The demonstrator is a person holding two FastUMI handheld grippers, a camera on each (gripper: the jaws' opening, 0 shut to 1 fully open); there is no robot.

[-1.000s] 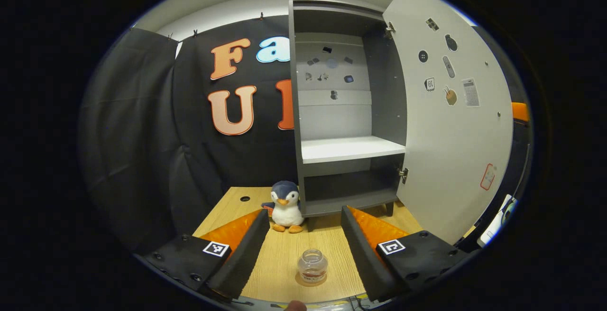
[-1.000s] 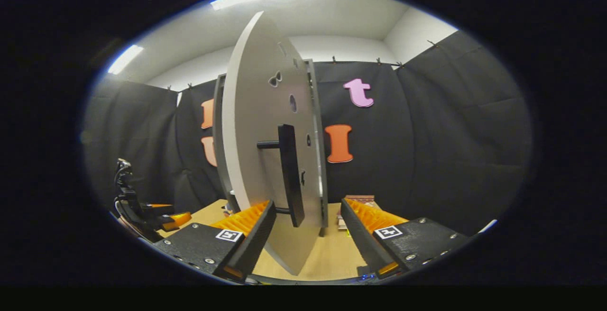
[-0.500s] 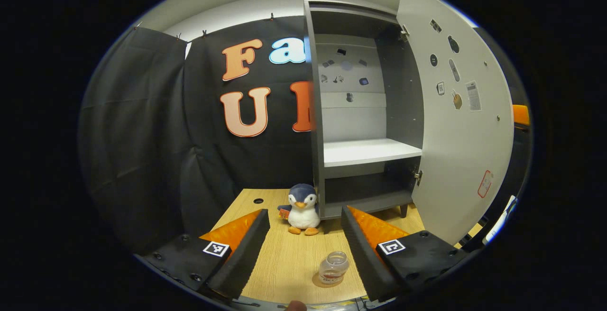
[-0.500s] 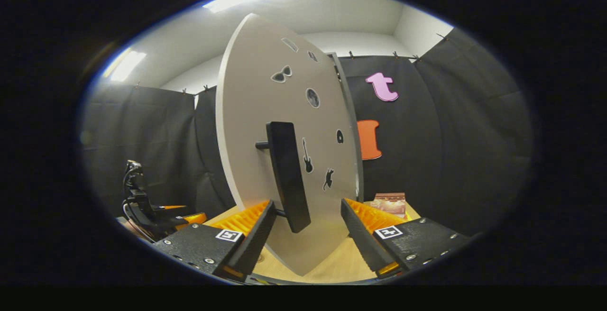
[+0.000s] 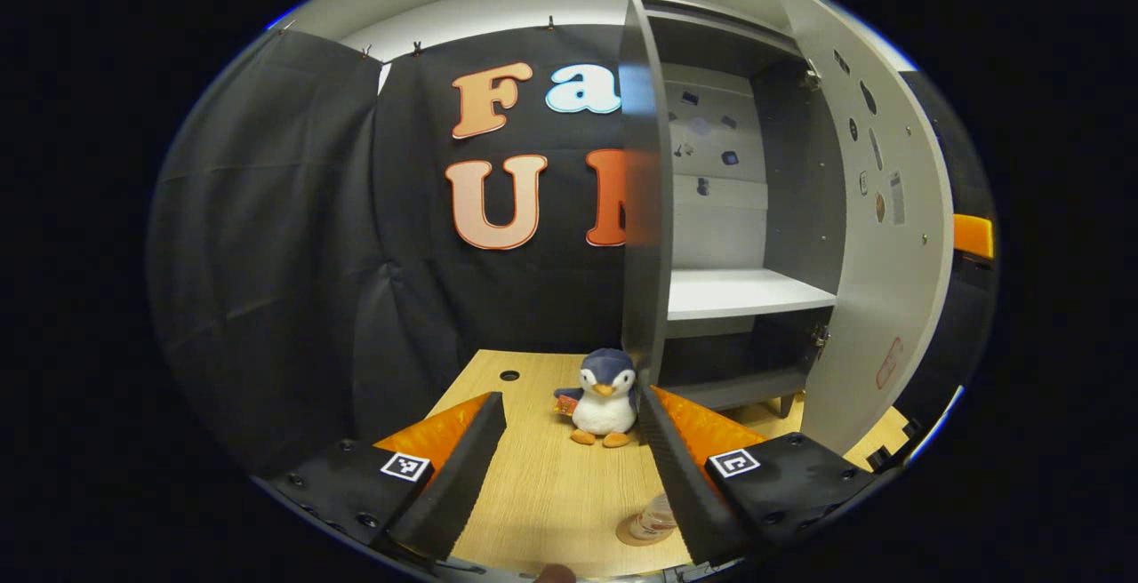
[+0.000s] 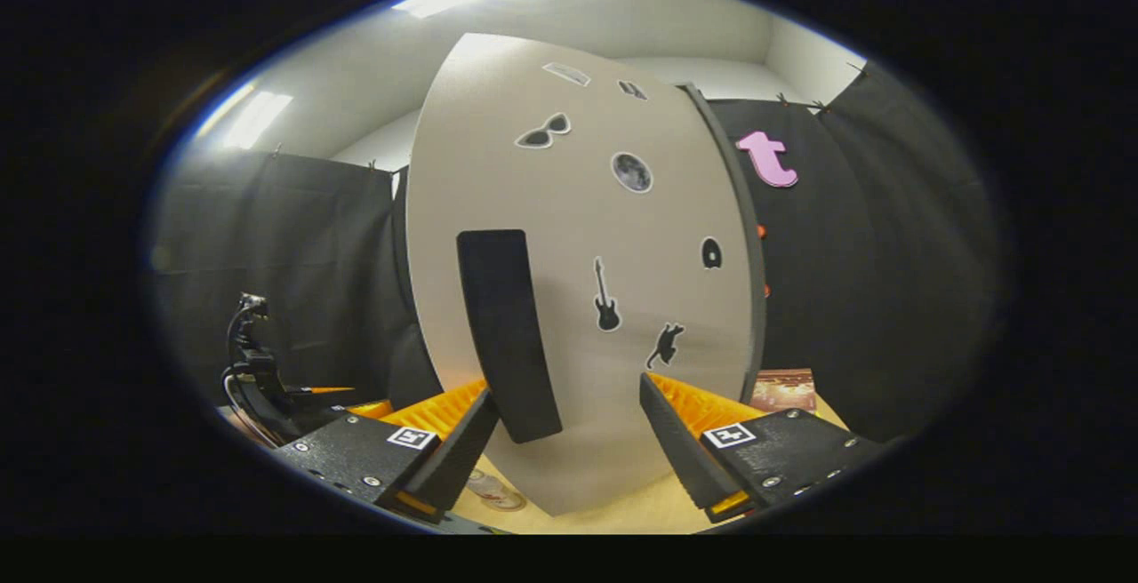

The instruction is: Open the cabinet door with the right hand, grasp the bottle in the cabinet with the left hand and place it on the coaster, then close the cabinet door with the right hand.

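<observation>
The grey cabinet [image 5: 747, 210] stands on the wooden table with its pale door [image 5: 880, 236] partly swung out; its white shelf [image 5: 738, 291] is bare. A clear bottle [image 5: 656, 515] stands on a round coaster [image 5: 633, 536], half hidden behind a finger of my open left gripper [image 5: 569, 467]. In the right gripper view the door's outer face [image 6: 640, 299] is close in front, with its black handle [image 6: 507, 334]. My right gripper [image 6: 564, 401] is open, and the handle's lower end hangs between the fingers, nearer the left one. The bottle [image 6: 487, 483] peeks out under the door.
A plush penguin [image 5: 605, 395] sits by the cabinet's left front corner. The table [image 5: 533, 476] has a cable hole [image 5: 509, 376] at the back. A book [image 6: 782, 387] lies right of the cabinet. My left gripper and its cables [image 6: 267, 383] are off to the left.
The door has swung towards the cabinet with my right gripper following the handle. The left gripper has shifted left, so the bottle on the coaster has slid behind its right finger.
</observation>
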